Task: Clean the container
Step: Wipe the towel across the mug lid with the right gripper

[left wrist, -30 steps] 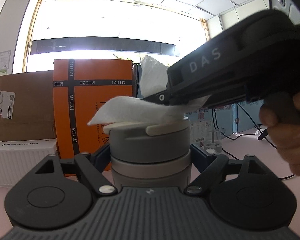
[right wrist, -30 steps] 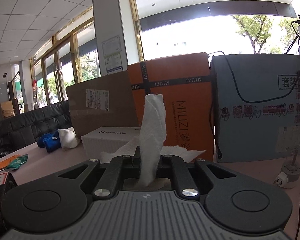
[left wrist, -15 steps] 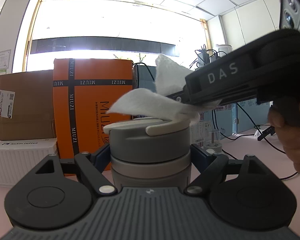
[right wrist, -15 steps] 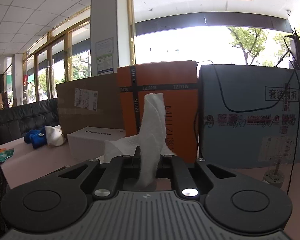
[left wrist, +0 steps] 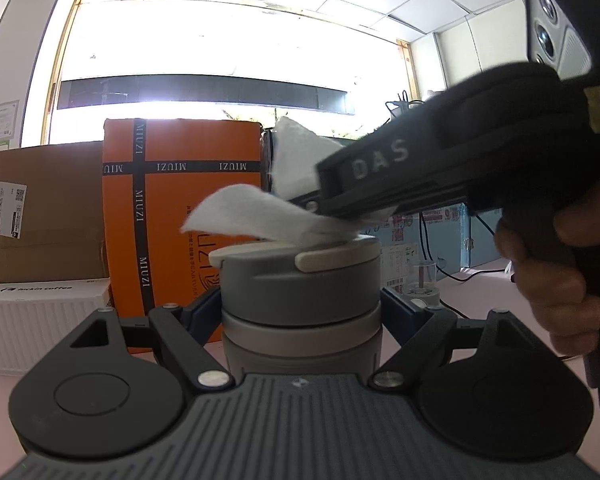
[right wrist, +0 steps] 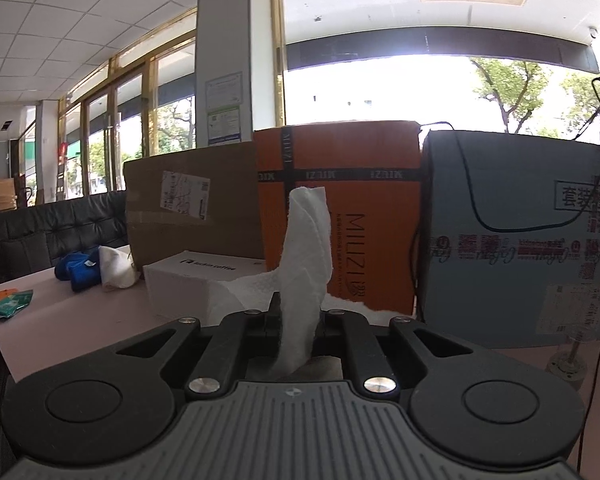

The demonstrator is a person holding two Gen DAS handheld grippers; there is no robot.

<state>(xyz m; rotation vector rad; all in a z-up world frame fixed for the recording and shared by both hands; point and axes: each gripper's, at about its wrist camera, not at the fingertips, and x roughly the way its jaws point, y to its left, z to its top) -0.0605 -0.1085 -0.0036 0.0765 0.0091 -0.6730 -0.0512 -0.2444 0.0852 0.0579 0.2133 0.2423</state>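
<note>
My left gripper [left wrist: 300, 308] is clamped on the grey container [left wrist: 300, 300], one finger against each side of its body; the container stands upright at the centre of the left wrist view, its darker grey lid on top with a cream tab [left wrist: 332, 258] lying across the rim toward 1 o'clock. My right gripper [left wrist: 312, 204] comes in over it from 3 o'clock, the letters DAS readable along its flank, and the hand [left wrist: 560, 264] holding its grip shows at the right edge; its tongs are pinched narrow on a white paper towel [left wrist: 260, 220], which rests on the lid top at its right part and curls free toward 10 o'clock, with another fold standing up toward 12 o'clock behind the fingers.

In the right wrist view the same paper towel [right wrist: 306, 264] rises as a twisted strip between the closed fingers at the centre, and a flatter sheet of it spreads beyond toward 10 and 2 o'clock; I cannot make out the container from this side, since the gripper body hides it.

Behind, at 12 o'clock, stands an orange MIUZI box [left wrist: 180, 208]; a brown cardboard box [left wrist: 40, 212] is at 9 o'clock beside it, a white carton [left wrist: 40, 320] sits in front of that one, and a pale blue box [right wrist: 520, 240] stands at 3 o'clock in the right wrist view, all on the pink table [right wrist: 80, 320].
</note>
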